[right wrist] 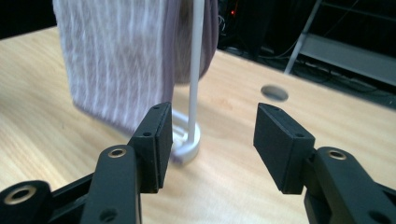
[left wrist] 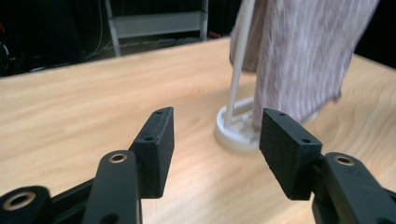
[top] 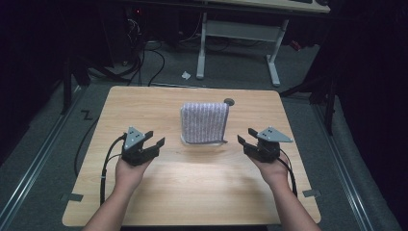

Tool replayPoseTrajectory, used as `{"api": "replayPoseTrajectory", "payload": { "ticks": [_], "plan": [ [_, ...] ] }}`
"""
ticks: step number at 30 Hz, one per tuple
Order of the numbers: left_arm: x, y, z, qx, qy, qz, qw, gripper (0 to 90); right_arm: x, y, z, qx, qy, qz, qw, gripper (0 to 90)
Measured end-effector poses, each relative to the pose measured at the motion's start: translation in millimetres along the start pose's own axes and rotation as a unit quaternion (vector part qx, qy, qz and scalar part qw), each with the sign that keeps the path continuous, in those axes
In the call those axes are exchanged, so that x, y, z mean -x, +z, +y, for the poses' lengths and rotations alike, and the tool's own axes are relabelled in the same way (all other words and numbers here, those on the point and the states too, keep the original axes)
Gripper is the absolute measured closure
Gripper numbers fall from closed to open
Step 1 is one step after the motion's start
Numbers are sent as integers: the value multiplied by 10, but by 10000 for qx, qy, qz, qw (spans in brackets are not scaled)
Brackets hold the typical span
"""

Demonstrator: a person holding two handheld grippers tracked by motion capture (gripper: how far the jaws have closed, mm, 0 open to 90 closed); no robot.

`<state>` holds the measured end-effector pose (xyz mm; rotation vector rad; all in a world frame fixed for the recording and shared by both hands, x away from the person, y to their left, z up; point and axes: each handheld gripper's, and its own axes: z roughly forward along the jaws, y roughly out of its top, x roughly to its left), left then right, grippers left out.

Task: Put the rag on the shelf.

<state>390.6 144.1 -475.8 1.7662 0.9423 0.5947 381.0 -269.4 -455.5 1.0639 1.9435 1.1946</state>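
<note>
right gripper view: table hole (right wrist: 274,92)

I am seeing a white-legged desk (top: 240,36) standing beyond the wooden table (top: 144,103), cables (top: 139,60) lying on grey floor (top: 43,139).

Readable text: you are seeing none.
Labels or brands: nothing legible is showing ahead of your jaws.
Numbers or signs: none are showing beside either of your hands.
</note>
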Motion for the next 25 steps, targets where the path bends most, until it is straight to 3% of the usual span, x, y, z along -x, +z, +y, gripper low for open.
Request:
{"api": "replayPoseTrajectory", "payload": {
  "ticks": [4, 7, 9, 12, 13, 14, 15, 16, 19, 20, 22, 25],
  "plan": [
    [6, -47, -171, -360, -66, -61, 9993, 439, -37, -7, -206, -135, 49, 13, 9999, 457],
    [25, -107, -321, -640, -64, -113, 9979, 431, -70, -19, -392, -416, 187, 68, 9989, 433],
    [32, -133, -364, -709, -94, -154, 9973, 427, -94, -36, -466, -513, 199, 51, 9985, 444],
    [95, -267, -552, -829, -481, -532, 9940, 430, -121, -83, -564, -607, 252, -39, 9978, 461],
    [123, -302, -613, -939, -490, -568, 9928, 429, -123, -108, -609, -603, 286, -64, 9977, 464],
    [150, -325, -636, -1171, -293, -458, 9916, 426, -125, -152, -685, -599, 435, -92, 9972, 468],
    [155, -339, -639, -1222, -130, -354, 9918, 406, -123, -188, -783, -675, 566, -88, 9961, 462],
    [149, -357, -647, -1212, -30, -193, 9924, 401, -125, -196, -825, -779, 583, -81, 9952, 447],
    [36, -350, -664, -1187, -517, -306, 9911, 396, -122, -223, -890, -866, 414, -159, 9953, 431],
    [16, -352, -661, -1178, -581, -311, 9908, 395, -118, -224, -887, -878, 445, -158, 9950, 424],
    [17, -355, -658, -1143, -558, -242, 9916, 391, -128, -211, -868, -837, 489, -109, 9952, 413],
    [38, -331, -668, -1204, -587, -308, 9905, 385, -155, -198, -862, -851, 389, -81, 9956, 408]
  ]
}}
